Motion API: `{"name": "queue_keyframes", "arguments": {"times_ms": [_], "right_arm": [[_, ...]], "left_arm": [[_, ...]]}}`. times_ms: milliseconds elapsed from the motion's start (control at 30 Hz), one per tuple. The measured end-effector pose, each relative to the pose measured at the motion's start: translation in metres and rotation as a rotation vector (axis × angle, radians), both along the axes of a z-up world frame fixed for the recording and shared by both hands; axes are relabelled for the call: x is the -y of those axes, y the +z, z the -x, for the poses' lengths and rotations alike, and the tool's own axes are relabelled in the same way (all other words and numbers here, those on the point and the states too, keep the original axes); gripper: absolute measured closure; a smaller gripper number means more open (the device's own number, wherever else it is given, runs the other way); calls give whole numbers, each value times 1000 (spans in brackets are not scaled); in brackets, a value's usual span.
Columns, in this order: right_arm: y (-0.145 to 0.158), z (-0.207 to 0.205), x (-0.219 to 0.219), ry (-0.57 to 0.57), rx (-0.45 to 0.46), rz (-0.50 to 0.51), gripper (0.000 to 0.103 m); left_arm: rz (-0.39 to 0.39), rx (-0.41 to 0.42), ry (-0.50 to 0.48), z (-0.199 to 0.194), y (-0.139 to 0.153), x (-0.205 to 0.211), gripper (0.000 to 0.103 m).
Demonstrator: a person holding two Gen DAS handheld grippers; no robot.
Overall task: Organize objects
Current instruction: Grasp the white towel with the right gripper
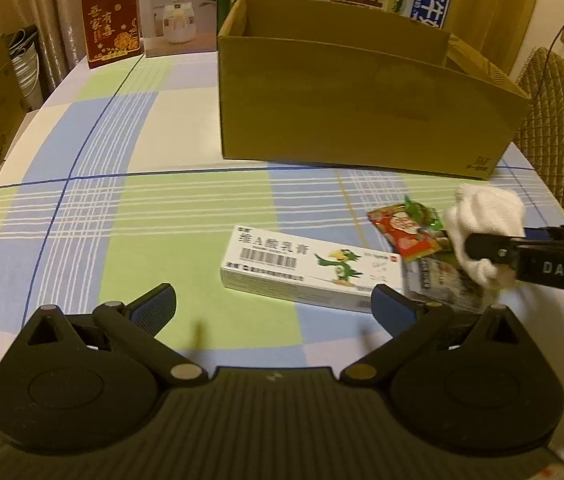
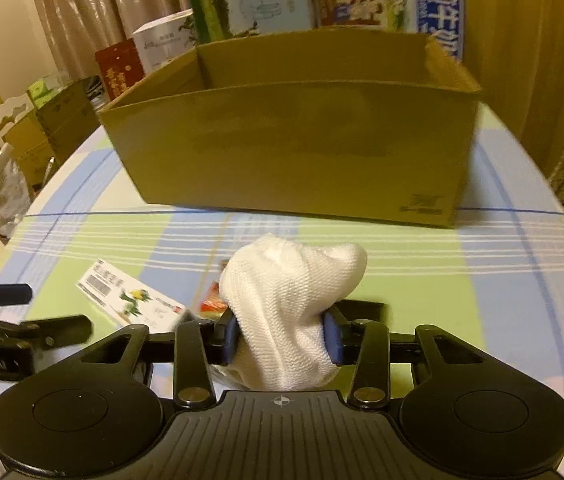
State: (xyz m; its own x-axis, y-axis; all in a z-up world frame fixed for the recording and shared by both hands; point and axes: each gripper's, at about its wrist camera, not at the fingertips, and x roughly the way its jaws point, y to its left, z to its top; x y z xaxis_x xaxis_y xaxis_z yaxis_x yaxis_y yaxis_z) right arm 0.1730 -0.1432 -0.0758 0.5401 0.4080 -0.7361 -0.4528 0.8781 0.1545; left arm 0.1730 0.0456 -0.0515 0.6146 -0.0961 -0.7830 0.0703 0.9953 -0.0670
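An open cardboard box [image 1: 361, 104] [image 2: 293, 148] stands on the checked tablecloth. In front of it lie a white carton with a green bird [image 1: 309, 268] [image 2: 130, 300], a red snack packet [image 1: 405, 232] [image 2: 212, 302] and a dark printed packet [image 1: 441, 280]. My right gripper [image 2: 282, 340] [image 1: 481, 250] is shut on a bunched white cloth [image 2: 285, 308] [image 1: 485, 220], held above the packets. My left gripper [image 1: 272, 302] is open just short of the white carton, nothing between its fingers.
Behind the box stand a red gift box [image 1: 110, 20], a humidifier box [image 1: 180, 8] and tall printed cartons [image 2: 385, 0]. A quilted chair [image 1: 557, 128] is at the right. Boxes and bags [image 2: 10, 148] crowd the floor at the left. The table's left half [image 1: 102, 200] is bare.
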Motion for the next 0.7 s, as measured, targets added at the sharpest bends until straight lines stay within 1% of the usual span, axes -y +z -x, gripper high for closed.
{"name": "queue_keyframes", "arguments": {"times_ms": [100, 200, 333, 433, 567, 633, 700], "right_arm": [[0, 6, 17, -35, 3, 38, 64], [-3, 10, 36, -76, -26, 36, 64], [-5, 17, 51, -102, -44, 32, 64], [-7, 16, 56, -100, -63, 34, 64], [-10, 14, 59, -95, -68, 33, 64], [-11, 12, 62, -96, -72, 24, 64], [-13, 10, 63, -97, -76, 17, 63]], "left_arm": [[10, 1, -23, 5, 1, 8, 1], [29, 2, -60, 9, 1, 17, 1], [74, 4, -161, 14, -3, 38, 2], [92, -24, -234, 12, -11, 54, 6], [80, -51, -314, 5, -21, 72, 12], [84, -53, -347, 2, -24, 78, 12], [69, -41, -393, -1, -26, 85, 12]]}}
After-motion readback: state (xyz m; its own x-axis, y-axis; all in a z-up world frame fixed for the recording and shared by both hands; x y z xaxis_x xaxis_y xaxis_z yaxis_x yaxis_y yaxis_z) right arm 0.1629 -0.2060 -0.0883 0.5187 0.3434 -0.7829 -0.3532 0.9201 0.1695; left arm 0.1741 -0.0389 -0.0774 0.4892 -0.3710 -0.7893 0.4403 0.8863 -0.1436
